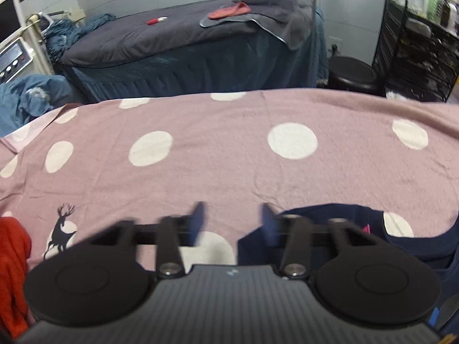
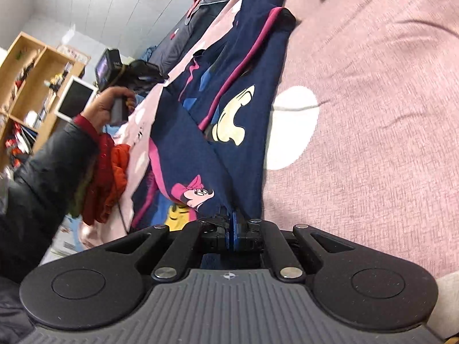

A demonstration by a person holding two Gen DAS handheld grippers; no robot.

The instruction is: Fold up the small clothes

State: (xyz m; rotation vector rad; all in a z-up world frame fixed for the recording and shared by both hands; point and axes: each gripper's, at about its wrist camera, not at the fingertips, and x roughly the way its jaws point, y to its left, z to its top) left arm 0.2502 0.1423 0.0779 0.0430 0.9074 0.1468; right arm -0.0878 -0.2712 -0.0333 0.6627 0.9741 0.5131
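Observation:
A navy children's garment [image 2: 252, 154] with pink stripes and cartoon prints lies partly folded on the pink dotted bedspread [image 2: 373, 114]. My right gripper [image 2: 233, 223] is shut on its near edge, the cloth pinched between the blue pads. In the left wrist view my left gripper [image 1: 231, 215] hovers over the bedspread [image 1: 229, 157] with its fingers apart and nothing between them. A corner of the navy garment [image 1: 416, 246] lies just right of its right finger. A hand [image 2: 109, 103] holds that left gripper beyond the garment's left side.
A red garment [image 1: 11, 258] is bunched at the bedspread's left edge, also red garment [image 2: 112, 172]. Beyond the bed stand a dark bed [image 1: 160, 37], a round stool [image 1: 352, 74] and a black rack [image 1: 416, 57]. A wooden shelf [image 2: 28, 71] is at the left.

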